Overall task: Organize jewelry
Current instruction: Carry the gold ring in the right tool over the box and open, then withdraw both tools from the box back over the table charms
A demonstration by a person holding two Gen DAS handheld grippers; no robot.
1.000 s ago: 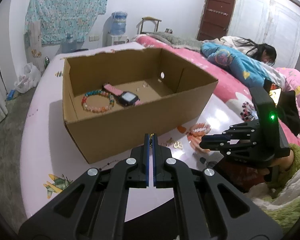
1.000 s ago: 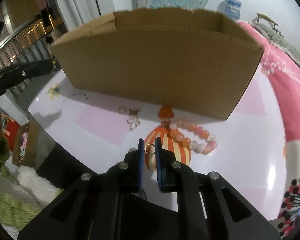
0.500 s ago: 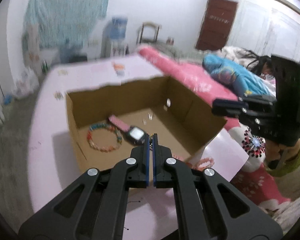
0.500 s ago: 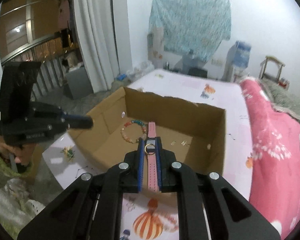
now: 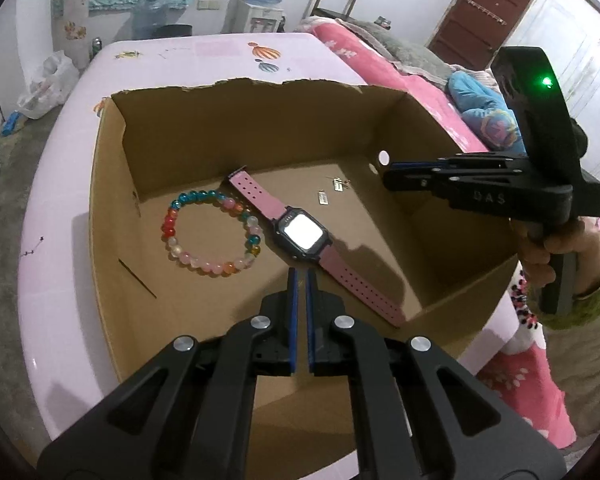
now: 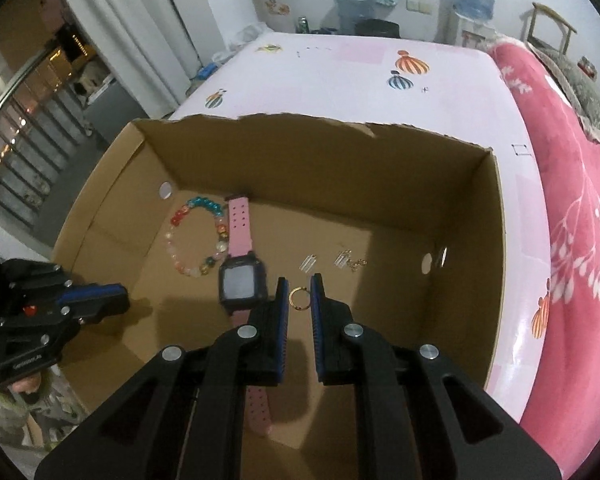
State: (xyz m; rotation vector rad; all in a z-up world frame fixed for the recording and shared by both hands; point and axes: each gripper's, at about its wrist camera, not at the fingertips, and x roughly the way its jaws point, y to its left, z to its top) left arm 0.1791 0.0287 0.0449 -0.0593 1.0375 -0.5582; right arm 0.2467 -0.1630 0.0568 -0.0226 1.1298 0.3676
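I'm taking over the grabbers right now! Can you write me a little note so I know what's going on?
Left gripper: jaws shut, nothing visible between them, above the cardboard box.
Right gripper: jaws shut on a gold ring, held over the box floor.
Done: bead bracelet, pink watch and small metal pieces lie in the box.
Left: probably release the ring into the box. Any jewelry outside the box is out of view, so check the table.

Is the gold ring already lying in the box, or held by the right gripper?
Held: the gold ring sits pinched between the right gripper pads, above the cardboard box floor.
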